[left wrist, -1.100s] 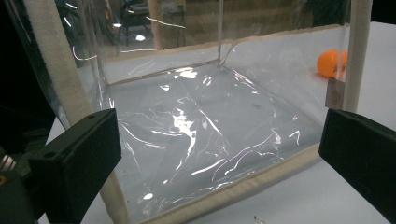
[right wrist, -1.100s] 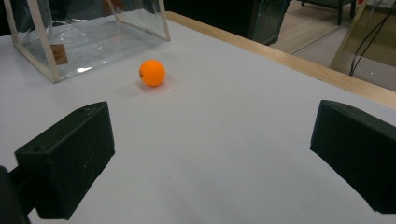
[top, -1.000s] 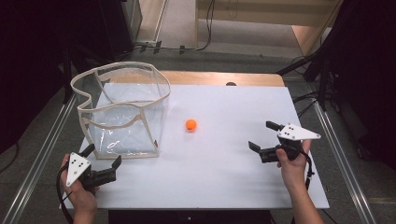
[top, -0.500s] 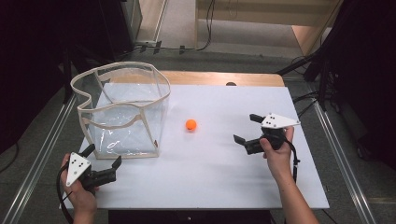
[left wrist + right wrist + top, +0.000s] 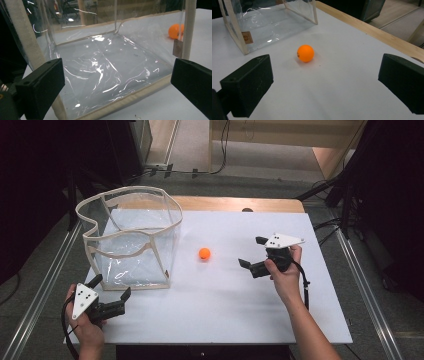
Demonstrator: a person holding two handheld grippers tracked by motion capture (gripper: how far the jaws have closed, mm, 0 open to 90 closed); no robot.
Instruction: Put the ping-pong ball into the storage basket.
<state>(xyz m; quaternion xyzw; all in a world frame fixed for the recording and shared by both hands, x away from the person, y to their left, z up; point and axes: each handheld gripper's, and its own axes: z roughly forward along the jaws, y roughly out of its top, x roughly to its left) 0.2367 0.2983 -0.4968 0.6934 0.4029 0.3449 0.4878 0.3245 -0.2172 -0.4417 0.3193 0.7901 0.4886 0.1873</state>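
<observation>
Seen from above, my two hands work a white-topped desk [image 5: 240,320], a gripper in each. My right gripper [image 5: 254,252] hovers over the right half of the desk, its jaws spread wide and holding nothing, aimed toward the middle. Along those jaws, the right gripper view frames an orange ball [image 5: 305,53] sitting alone on the white surface, apart from both jaws and ahead of them. In the high view the ball [image 5: 204,253] lies near the centre of the desk, between my right gripper and a clear plastic bag [image 5: 131,240] with cream fabric trim.

That bag stands open-topped on the left half of the desk, its rim sagging on the near side. A small tag [image 5: 246,37] shows on its corner post facing the ball.

My left gripper [image 5: 111,291] rests at the near left corner of the desk, just beside the bag's near edge, jaws likewise wide apart and empty. Its own view looks straight through the bag's transparent wall [image 5: 105,70] at the creased floor inside, with the ball [image 5: 176,31] visible beyond the far right post. A wooden strip [image 5: 372,32] runs along the desk's far edge.
</observation>
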